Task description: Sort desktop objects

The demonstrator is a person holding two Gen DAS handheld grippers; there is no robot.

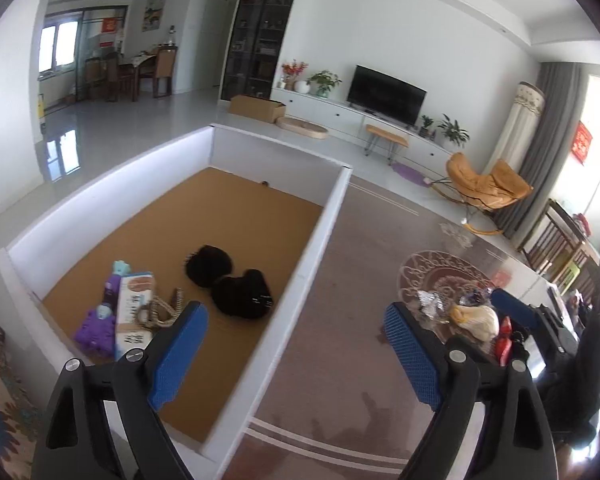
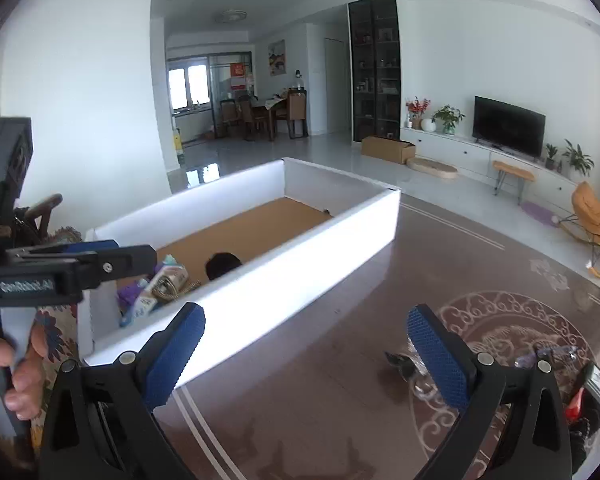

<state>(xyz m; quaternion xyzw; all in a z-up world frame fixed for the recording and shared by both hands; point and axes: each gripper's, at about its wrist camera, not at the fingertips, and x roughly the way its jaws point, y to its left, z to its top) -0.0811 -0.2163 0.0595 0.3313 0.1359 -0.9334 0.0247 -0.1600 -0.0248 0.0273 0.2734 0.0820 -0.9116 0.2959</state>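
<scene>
white box [image 1: 320, 236] sits on the brown table [image 1: 340, 360], open top, tan cardboard floor. inside, near corner: two black fuzzy items [image 1: 228, 284] touching each other mid-floor, a purple toy [image 1: 98, 330] against the near wall, a white printed carton [image 1: 134, 308] just beside it, a coil of rope [image 1: 154, 314] lying on the carton's edge. far half of the box floor holds only a tiny dark speck by the back wall.

left gripper [image 1: 296, 354] hovers over the box's right wall, fingers [image 1: 178, 356] spread wide, holding nothing. one blue pad is over the box floor, the other over the table.

right gripper [image 2: 306, 356] is outside the box over the table, fingers [image 2: 440, 356] wide apart, empty. in the right wrist view the left gripper shows at the left edge, held by a hand [image 2: 18, 364].

unsorted pile on the table well right of the box: clear crinkly wrapper [image 1: 430, 304], cream bag [image 1: 478, 320], red packet [image 1: 504, 346], other bits too blurred to tell. right wrist view shows a small black clip [image 2: 398, 362] and clear wrapper partly hidden behind the right finger.
</scene>
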